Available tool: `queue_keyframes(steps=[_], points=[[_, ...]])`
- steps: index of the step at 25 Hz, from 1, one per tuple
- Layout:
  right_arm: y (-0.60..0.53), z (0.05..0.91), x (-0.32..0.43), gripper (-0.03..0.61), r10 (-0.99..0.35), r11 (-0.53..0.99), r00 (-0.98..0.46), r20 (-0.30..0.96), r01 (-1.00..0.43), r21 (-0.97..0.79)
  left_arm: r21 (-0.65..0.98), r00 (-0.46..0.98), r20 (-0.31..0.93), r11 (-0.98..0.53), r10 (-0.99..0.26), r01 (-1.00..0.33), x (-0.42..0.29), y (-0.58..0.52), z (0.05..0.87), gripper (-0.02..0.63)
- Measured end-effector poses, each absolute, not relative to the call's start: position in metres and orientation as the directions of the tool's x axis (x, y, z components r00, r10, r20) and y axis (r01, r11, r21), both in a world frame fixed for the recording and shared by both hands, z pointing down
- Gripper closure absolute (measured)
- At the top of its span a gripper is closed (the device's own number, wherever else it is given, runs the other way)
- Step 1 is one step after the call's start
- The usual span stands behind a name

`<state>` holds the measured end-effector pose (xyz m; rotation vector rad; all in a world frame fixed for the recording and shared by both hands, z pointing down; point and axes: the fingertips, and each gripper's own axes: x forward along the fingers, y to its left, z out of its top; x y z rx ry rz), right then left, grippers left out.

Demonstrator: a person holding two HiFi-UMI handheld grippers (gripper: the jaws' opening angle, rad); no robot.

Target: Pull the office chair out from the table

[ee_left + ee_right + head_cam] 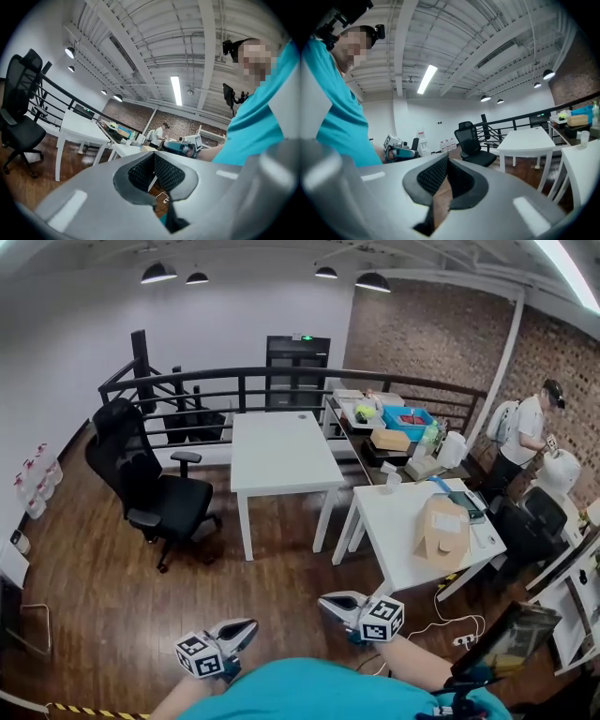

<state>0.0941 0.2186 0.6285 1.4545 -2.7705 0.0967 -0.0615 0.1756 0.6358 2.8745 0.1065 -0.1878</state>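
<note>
The black office chair (155, 486) stands on the wooden floor just left of the long white table (281, 451), its seat turned toward the table. It also shows at the left of the left gripper view (18, 117) and at mid-distance in the right gripper view (472, 145). Both grippers are held close to the person's body, far short of the chair. My left gripper (246, 626) (153, 154) is shut with nothing in it. The pads of my right gripper (328, 604) (448, 159) meet at the tip, and it holds nothing.
A second white table (403, 549) at the right carries a cardboard box (441, 526). A black railing (281, 376) runs along the back, with a cluttered bench (408, 418) beside it. A person (525, 437) stands at the far right. A cable and power strip (464, 638) lie on the floor.
</note>
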Motion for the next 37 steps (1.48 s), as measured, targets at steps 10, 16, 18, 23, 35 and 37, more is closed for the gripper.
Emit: queue_keyframes(steps=[10,16,18,23,35,37], points=[[0.204,0.631,0.093,0.581,-0.794,0.604,-0.606,0.053,-0.795,-0.057,0.28,0.986,-0.165,-0.959,-0.013,0.034,-0.069,0.166,0.626,0.587],[0.196,0.634,0.088,0.581,-0.787,0.612,-0.613,0.072,-0.79,-0.043,0.263,0.986,-0.164,-0.964,-0.014,0.029,-0.072,0.159,0.623,0.586],[0.198,0.634,0.089,0.581,-0.786,0.613,-0.614,0.076,-0.789,-0.037,0.264,0.987,-0.161,-0.964,-0.011,0.032,-0.069,0.159,0.624,0.586],[0.192,0.638,0.091,0.581,-0.789,0.608,-0.608,0.09,-0.793,-0.04,0.269,0.986,-0.165,-0.962,-0.001,0.044,-0.066,0.155,0.623,0.587],[0.184,0.638,0.095,0.581,-0.789,0.607,-0.607,0.096,-0.794,-0.03,0.252,0.985,-0.169,-0.966,0.018,0.061,-0.057,0.147,0.622,0.587],[0.182,0.639,0.097,0.581,-0.79,0.606,-0.605,0.097,-0.795,-0.029,0.259,0.986,-0.168,-0.964,0.017,0.061,-0.056,0.144,0.623,0.586]])
